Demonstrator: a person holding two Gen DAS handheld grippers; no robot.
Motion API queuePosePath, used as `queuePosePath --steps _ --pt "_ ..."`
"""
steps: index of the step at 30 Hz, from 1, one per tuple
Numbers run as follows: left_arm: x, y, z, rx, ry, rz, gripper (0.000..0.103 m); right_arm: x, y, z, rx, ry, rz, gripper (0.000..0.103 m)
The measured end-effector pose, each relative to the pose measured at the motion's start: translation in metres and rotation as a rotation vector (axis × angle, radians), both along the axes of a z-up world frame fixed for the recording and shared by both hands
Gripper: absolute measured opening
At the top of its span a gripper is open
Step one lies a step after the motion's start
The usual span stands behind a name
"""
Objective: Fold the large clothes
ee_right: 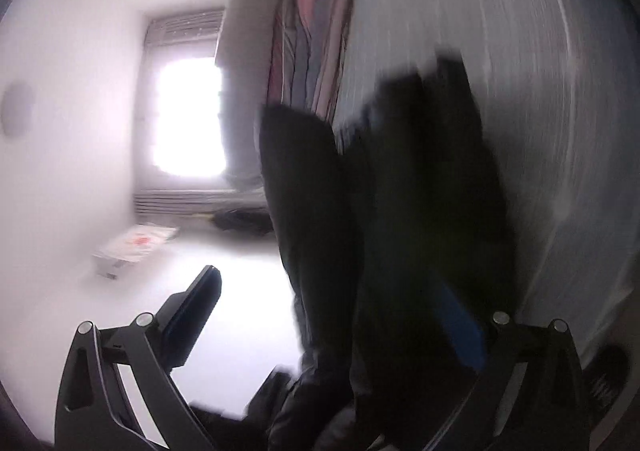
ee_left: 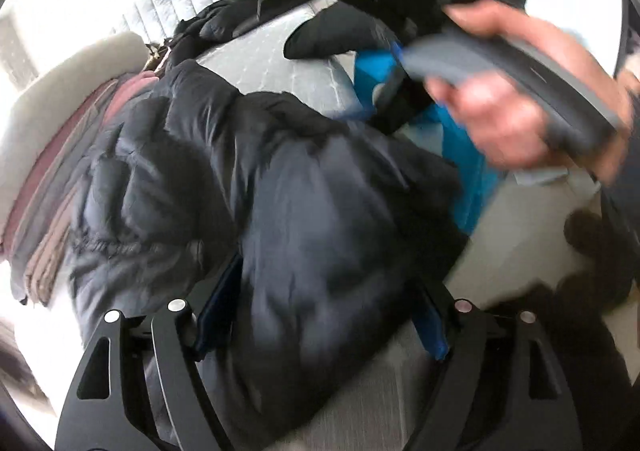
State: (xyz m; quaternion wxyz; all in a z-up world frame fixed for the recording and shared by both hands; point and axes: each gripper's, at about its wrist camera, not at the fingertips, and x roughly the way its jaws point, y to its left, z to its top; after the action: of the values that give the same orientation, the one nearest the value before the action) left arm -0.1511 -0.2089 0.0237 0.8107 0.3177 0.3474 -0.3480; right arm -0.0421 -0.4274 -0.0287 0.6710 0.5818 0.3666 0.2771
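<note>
the mattress [ee_left: 256, 63], quilted and pale, carries everything, and most of its near half is covered by the big dark puffer jacket [ee_left: 248, 179], lying in a loose heap whose long axis runs from the low centre of the left wrist view up and away to the left. the left gripper [ee_left: 320, 315] is right over the jacket's near end, pointing steeply down at it; its jaws stand apart with the padded fabric bulging up between them, and the pads do not look to be pressing on it, so my reading is that nothing is held on that side. the right gripper [ee_right: 340, 307] is the one further along, seen from the left wrist as a blurred hand [ee_left: 516, 107] on a grey handle above the jacket's far right edge; in its own view the jaws are wide apart with dark cloth hanging across the gap, one pad against it, though blur leaves a grip uncertain. beyond lie a second dark garment [ee_left: 332, 31] and a blue one [ee_left: 460, 155]. a stack of striped folded bedding [ee_left: 60, 171] borders the jacket's left side and would crowd a fold that way.
</note>
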Motion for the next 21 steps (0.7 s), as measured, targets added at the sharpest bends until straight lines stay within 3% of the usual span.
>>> queuePosePath --steps 3,6,11,12,13,15,18,21 --pt "-0.006 0.037 0.021 -0.061 0.031 0.017 0.074 0.004 -0.008 0.030 -0.089 -0.094 -0.058 0.097" --pt "-0.009 0.077 0.042 -0.181 0.092 0.088 0.075 0.025 -0.002 0.053 -0.151 -0.150 -0.004 0.097" --pt "0.007 0.148 0.063 -0.353 0.166 0.285 0.078 0.071 0.027 0.057 -0.314 -0.134 0.109 0.093" --pt "0.009 0.159 0.063 -0.376 0.170 0.315 0.079 0.076 0.035 0.056 -0.331 -0.136 0.129 0.082" --pt "0.016 0.175 0.067 -0.412 0.181 0.359 0.079 0.084 0.046 0.057 -0.364 -0.141 0.168 0.054" --pt "0.028 0.200 0.068 -0.468 0.204 0.431 0.080 0.087 0.062 0.063 -0.430 -0.152 0.226 0.029" --pt "0.042 0.231 0.071 -0.545 0.218 0.513 0.080 0.077 0.070 0.089 -0.479 -0.244 0.247 0.022" --pt "0.061 0.239 0.075 -0.629 0.231 0.533 0.082 0.045 0.059 0.116 -0.460 -0.347 0.208 0.020"
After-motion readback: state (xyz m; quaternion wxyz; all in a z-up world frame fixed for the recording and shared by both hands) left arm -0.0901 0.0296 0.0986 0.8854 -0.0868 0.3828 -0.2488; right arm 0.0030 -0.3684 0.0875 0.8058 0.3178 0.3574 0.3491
